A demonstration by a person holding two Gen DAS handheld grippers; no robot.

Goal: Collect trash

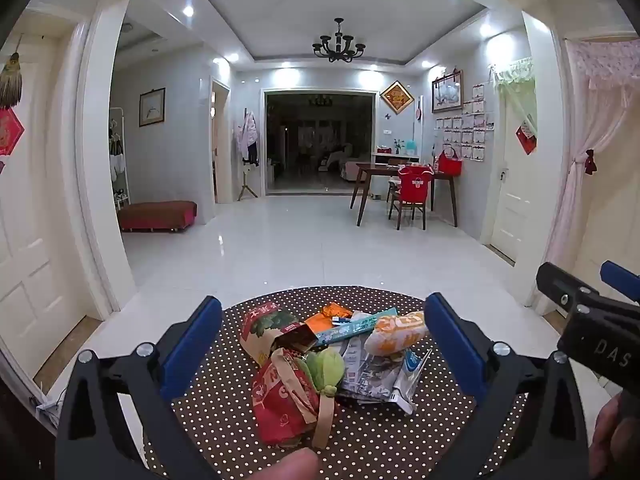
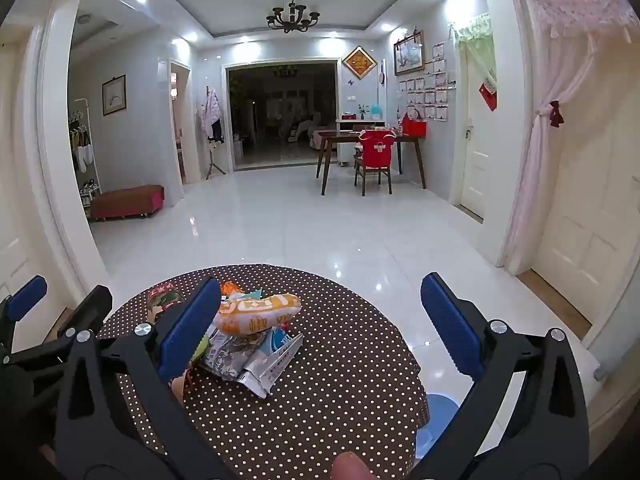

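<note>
Where the glossy white tile floor (image 1: 280, 248) is meeting the near edge of the scene, a round table (image 1: 360, 432) is standing under a brown cloth dotted with white, and the trash (image 1: 332, 356) is lying heaped near its middle. The heap is mixing crinkled materials: a red and tan paper bag (image 1: 286, 396) nearest, a soft green lump (image 1: 326, 366) beside it, a puffy orange and white packet (image 1: 400, 332) on the far right, a long teal box (image 1: 352, 326), a flat orange wrapper (image 1: 334, 314) behind, and shiny printed foil (image 1: 380, 376) spreading to the right. The left gripper (image 1: 324, 336) is hovering over the near side of the heap, its blue padded fingers (image 1: 192, 344) spread wide on either side and gripping nothing. The right gripper (image 2: 320, 324) is hanging to the right of it, equally wide and empty, with the packet sitting just beyond its left finger; in its view a pale blue rounded thing (image 2: 438, 420) is peeking out below the table's right edge. Far across the room a dark wooden dining table (image 1: 404, 184) is standing with a chair (image 1: 414, 196) draped in red, a red bench (image 1: 158, 214) is sitting at far left, a black chandelier (image 1: 339, 44) is hanging from the recessed ceiling, and pink curtains (image 1: 596, 120) are framing a door on the right.
</note>
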